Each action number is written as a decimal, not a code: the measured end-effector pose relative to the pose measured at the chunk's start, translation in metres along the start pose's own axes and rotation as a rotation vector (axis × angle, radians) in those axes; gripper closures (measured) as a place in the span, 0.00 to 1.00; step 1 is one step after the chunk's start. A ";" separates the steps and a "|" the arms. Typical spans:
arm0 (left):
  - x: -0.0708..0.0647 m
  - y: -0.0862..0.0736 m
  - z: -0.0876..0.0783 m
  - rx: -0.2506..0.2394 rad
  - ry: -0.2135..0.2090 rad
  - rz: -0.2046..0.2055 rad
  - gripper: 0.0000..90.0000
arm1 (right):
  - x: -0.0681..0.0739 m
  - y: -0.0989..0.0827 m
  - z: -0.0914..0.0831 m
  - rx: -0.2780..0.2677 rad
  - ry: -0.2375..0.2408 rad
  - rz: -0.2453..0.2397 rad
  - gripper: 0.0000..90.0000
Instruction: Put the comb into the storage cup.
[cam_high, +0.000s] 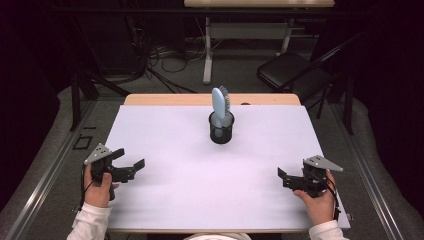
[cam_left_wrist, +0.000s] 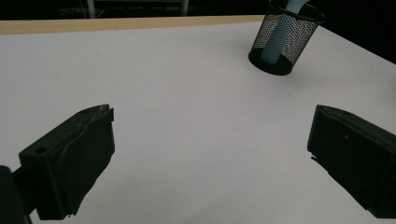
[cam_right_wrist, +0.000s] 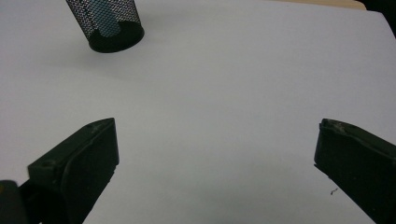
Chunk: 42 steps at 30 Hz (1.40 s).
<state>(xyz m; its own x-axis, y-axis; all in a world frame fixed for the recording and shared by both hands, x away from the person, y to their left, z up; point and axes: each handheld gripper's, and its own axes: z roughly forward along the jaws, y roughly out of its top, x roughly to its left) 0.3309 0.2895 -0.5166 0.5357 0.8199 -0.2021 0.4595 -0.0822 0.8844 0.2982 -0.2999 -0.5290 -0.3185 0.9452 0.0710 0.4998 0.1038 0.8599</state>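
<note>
- Left tool (cam_high: 131, 166) gapes wide, empty, above the worktop (cam_high: 165, 150).
- Right tool (cam_high: 284, 177) likewise wide, empty.
- Brush (cam_high: 219, 102) stands upright in mesh cup (cam_high: 221, 131), well apart from both.

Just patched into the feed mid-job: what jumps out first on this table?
A light blue hairbrush stands upright in a black mesh cup toward the far middle of the white table. The left gripper and right gripper sit open at the near corners, both holding nothing.
</note>
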 end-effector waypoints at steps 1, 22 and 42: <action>0.000 0.000 0.000 0.001 0.001 0.001 0.01 | 0.000 -0.001 0.000 -0.003 0.000 0.003 0.00; 0.002 -0.006 0.002 0.009 0.017 0.003 0.01 | 0.000 -0.009 0.007 0.010 -0.008 0.015 0.00; 0.003 -0.008 0.003 0.017 0.027 0.003 0.01 | -0.002 -0.009 0.008 0.011 -0.019 0.020 0.00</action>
<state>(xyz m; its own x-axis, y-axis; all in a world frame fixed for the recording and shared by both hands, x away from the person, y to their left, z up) 0.3312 0.2910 -0.5259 0.5176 0.8348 -0.1876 0.4702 -0.0944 0.8775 0.3008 -0.3006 -0.5413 -0.2934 0.9528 0.0784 0.5149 0.0884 0.8527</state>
